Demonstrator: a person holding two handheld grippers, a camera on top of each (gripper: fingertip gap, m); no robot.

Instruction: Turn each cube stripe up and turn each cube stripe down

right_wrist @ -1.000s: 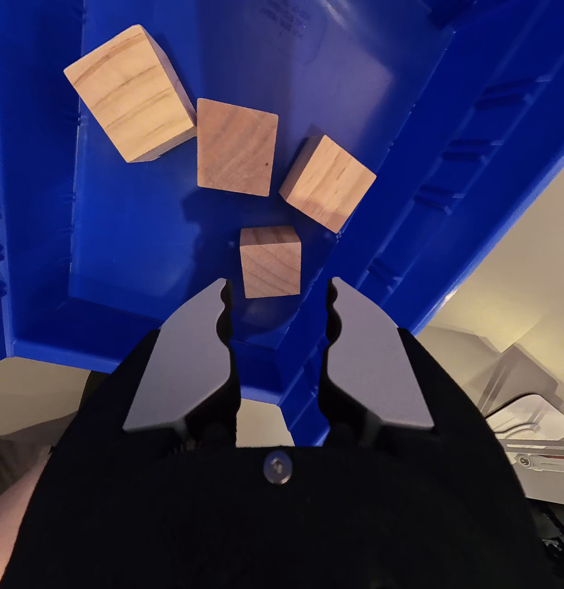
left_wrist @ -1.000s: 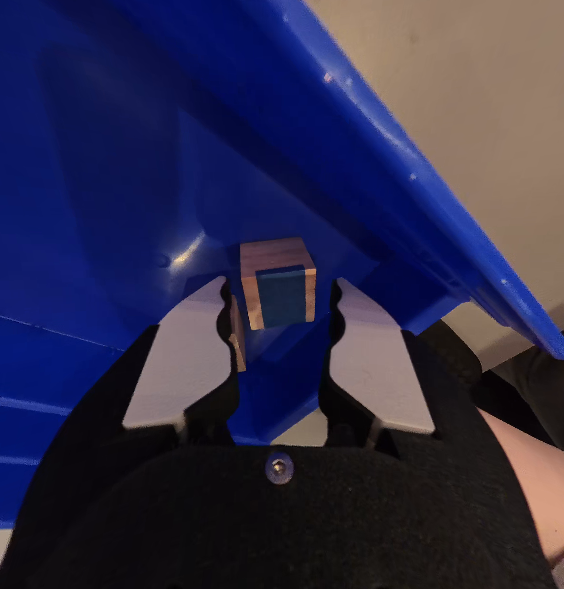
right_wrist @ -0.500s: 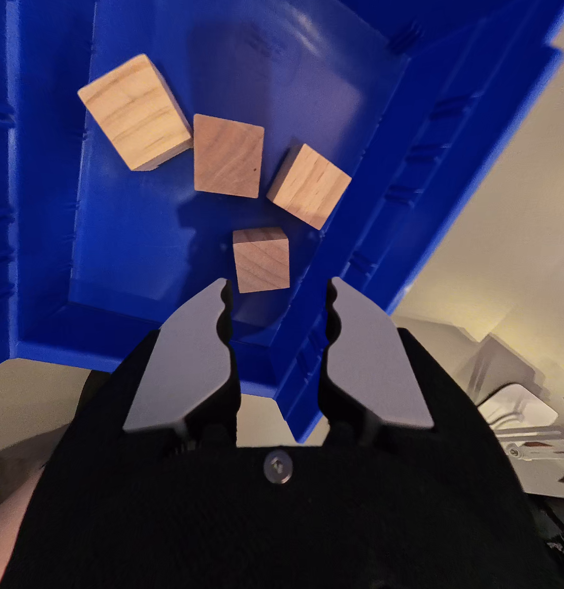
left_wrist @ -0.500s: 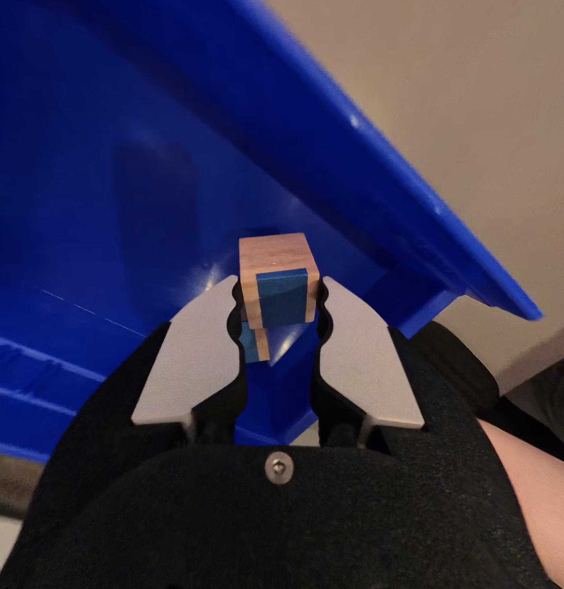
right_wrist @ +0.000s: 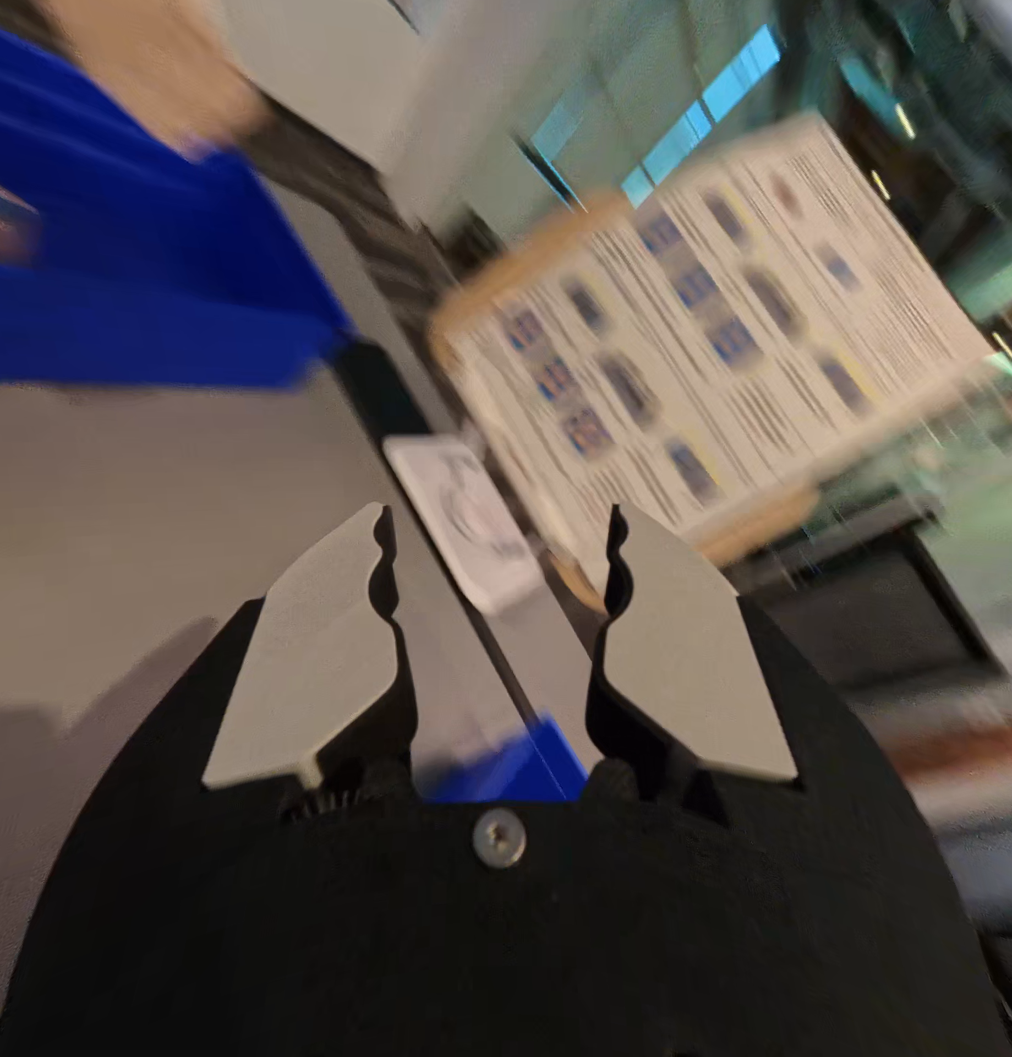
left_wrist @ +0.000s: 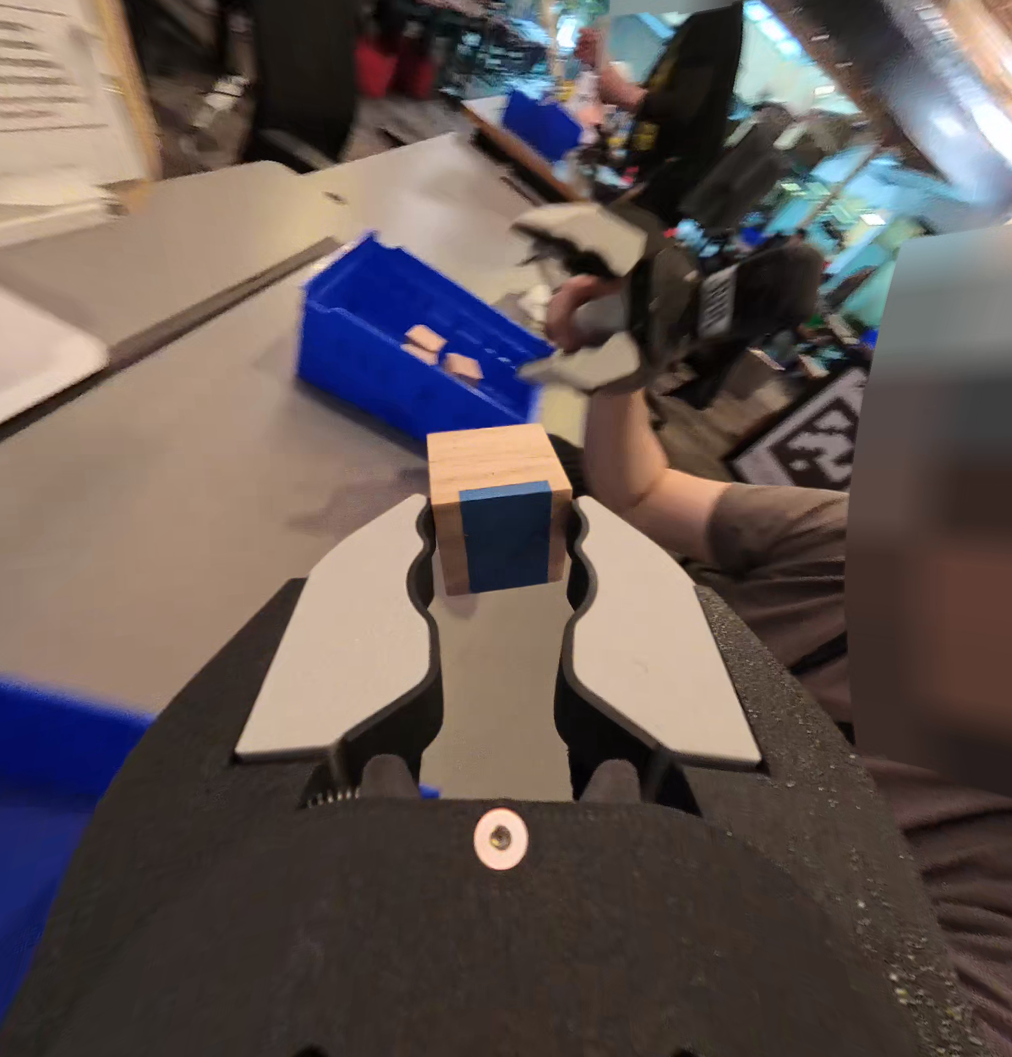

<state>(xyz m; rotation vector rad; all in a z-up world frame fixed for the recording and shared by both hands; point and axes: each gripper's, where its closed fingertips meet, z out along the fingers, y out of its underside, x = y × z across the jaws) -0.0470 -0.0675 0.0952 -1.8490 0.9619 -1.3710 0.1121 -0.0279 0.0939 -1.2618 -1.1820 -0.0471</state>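
Between your left gripper (left_wrist: 500, 535) jaws sits a clamped wooden cube (left_wrist: 498, 509), stripe facing you: light, rigid, smooth-sided; grip bare opposite faces. Right gripper (right_wrist: 499, 535) jaws gape, holding nothing.

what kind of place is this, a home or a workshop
Most likely a shared lab or workshop: a long grey worktable holding a blue parts bin, with cluttered workstations behind and other people about.

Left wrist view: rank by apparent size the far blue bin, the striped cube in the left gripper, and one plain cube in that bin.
1. Far blue bin
2. Striped cube, close to the camera, so it looks larger than it would at the bin
3. Plain cube, smallest, being far off
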